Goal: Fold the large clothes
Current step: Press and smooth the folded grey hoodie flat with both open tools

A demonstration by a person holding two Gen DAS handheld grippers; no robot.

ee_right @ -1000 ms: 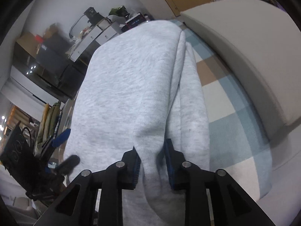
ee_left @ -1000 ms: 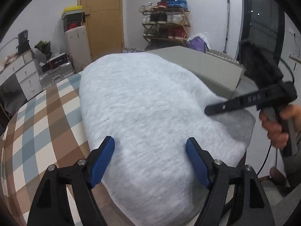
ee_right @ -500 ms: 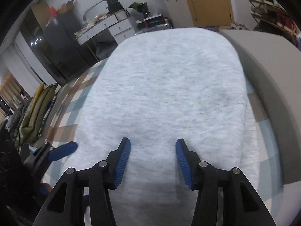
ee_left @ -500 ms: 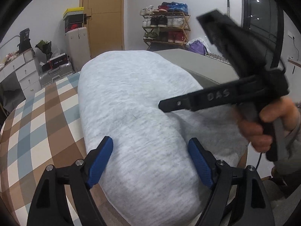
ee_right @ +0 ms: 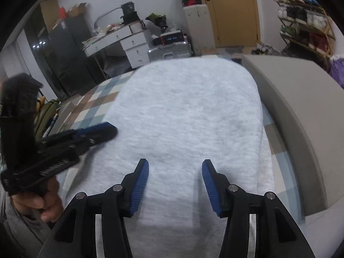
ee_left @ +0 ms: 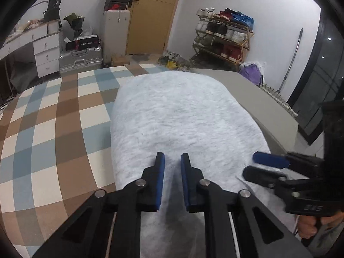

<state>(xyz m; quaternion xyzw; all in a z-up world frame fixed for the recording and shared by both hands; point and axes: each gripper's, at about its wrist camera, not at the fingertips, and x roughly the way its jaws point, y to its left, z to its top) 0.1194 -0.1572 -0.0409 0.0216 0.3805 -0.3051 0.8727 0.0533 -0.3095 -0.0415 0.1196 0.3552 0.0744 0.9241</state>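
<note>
A light grey garment (ee_left: 182,118) lies folded into a long smooth shape on the checked bed cover (ee_left: 53,129). My left gripper (ee_left: 172,157) rests on its near end. Its jaws are closing and stand narrow, with a small ridge of the grey fabric pinched between the blue pads. In the right wrist view the left gripper (ee_right: 107,130) sits at the left edge of the garment (ee_right: 189,111). My right gripper (ee_right: 175,164) hovers open over the near end, with nothing between its pads. The left wrist view shows the right gripper (ee_left: 252,165) at the garment's right edge.
A grey padded ledge (ee_left: 258,99) runs along the right side of the bed. A hand (ee_right: 36,204) grips the left tool's handle. Beyond the bed stand a shoe rack (ee_left: 223,36), a silver suitcase (ee_left: 80,58), white drawers (ee_left: 46,53) and a wooden door (ee_left: 150,17).
The left jaws went from wide open to nearly shut on the fabric. The right gripper let go of a garment fold, opened, and dropped to the garment's right edge.
</note>
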